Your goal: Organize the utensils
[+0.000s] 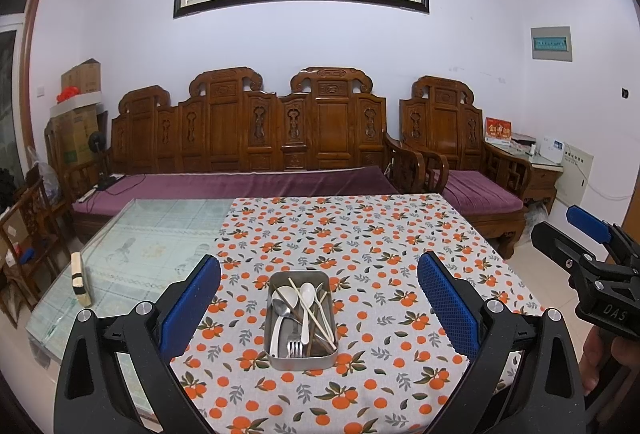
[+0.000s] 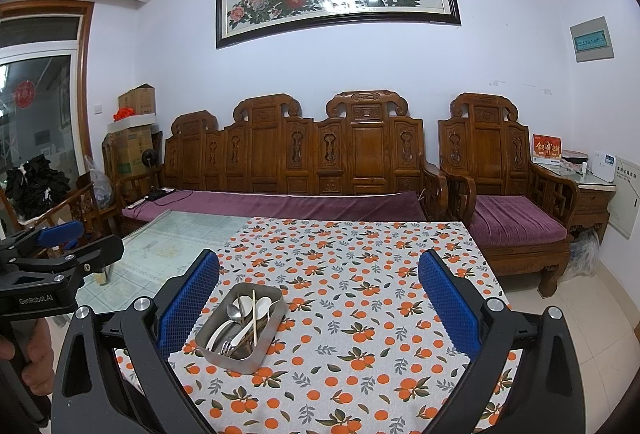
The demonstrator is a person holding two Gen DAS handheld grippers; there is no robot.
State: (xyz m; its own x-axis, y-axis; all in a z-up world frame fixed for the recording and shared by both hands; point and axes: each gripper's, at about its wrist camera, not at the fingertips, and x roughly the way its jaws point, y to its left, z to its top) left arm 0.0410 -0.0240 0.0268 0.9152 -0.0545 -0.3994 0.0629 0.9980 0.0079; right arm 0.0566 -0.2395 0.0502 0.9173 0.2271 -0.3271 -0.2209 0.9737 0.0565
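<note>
Steel tray (image 1: pixel 301 318) of utensils lies ahead between both wide-open, empty tools (image 1: pixel 319 274) (image 2: pixel 319 272).

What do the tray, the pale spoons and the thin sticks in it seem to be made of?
Tray: brushed metal, likely stainless steel, dull grey sheen with rolled rim. Pale spoons: glossy white, ceramic or plastic, the look leaves it open. Thin sticks: matte tan, probably bamboo or wood chopsticks. A fork beside them gleams like steel.
</note>
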